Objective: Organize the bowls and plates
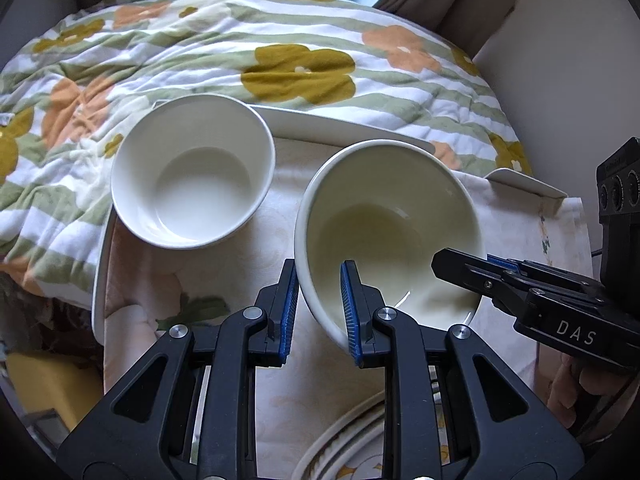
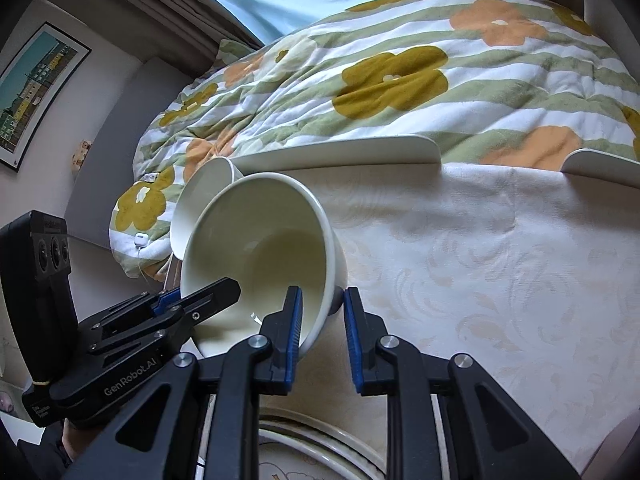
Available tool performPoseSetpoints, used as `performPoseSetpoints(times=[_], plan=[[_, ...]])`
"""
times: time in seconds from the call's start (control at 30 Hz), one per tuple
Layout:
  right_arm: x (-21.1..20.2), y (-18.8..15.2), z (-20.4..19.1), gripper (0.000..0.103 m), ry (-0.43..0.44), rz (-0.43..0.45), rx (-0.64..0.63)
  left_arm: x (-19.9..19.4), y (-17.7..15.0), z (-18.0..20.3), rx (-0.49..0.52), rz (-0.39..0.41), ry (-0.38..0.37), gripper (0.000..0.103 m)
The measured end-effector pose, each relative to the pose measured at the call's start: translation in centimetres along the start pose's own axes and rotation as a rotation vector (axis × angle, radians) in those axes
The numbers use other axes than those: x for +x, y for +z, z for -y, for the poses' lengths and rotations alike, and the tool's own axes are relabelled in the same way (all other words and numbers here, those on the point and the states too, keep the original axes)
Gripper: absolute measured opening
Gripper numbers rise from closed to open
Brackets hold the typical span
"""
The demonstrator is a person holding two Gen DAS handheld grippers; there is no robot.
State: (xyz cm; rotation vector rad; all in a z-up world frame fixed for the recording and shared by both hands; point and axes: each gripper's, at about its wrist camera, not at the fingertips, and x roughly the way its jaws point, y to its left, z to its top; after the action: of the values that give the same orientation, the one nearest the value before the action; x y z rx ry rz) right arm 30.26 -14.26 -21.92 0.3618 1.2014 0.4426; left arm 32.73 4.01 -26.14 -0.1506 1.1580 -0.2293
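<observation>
I have the cream bowl [image 1: 384, 216] clamped by its rim between both tools: my left hand-held gripper [image 1: 320, 300] and my right hand-held gripper [image 2: 322, 336] each pinch the wall. It tilts over the tray [image 1: 340, 128], mouth toward me, beside the white bowl [image 1: 192, 172].

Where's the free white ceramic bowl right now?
The free white ceramic bowl sits upper left in the left wrist view, on the tray's corner, beside the gripped cream bowl.
</observation>
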Motion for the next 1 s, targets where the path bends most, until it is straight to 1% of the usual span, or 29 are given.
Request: performPoseSetpoints(times=[0.13,0.23,0.3,0.5,0.6,0.67,0.83,1.0], plan=[[-3.1,-0.7,0.3,0.019,0.02,0.034,-0.012,-2.8,-0.4,2.4,0.013,0.045,0.004,0.019],[-5.4,-1.3,0.5,0.019,0.017,0.051,-0.026,-4.9,-1.0,4.5,0.01,0.059,-0.008,0.019],[-7.5,-2.1,0.9,0.019,0.035,0.076,-0.028,-6.3,-1.6,6.2,0.021,0.076,0.001,0.019],[-14.0,-4.7,2.9,0.019,0.041,0.151,-0.039,-9.7,-4.1,12.9,0.063,0.125,0.005,0.019],[-17.4,-6.4,4.9,0.019,0.044,0.178,-0.023,-10.9,-5.6,16.7,0.074,0.152,-0.008,0.019],[-19.4,-7.4,6.4,0.019,0.038,0.194,-0.019,-11.3,-6.6,19.2,0.084,0.164,-0.021,0.019],[-23.7,-10.2,9.8,0.019,0.0,0.231,-0.008,-11.2,-8.8,24.9,0.112,0.161,-0.055,0.019],[-26.3,-12.5,13.8,0.019,-0.043,0.24,0.051,-9.2,-10.4,29.5,0.155,0.102,-0.108,0.019]])
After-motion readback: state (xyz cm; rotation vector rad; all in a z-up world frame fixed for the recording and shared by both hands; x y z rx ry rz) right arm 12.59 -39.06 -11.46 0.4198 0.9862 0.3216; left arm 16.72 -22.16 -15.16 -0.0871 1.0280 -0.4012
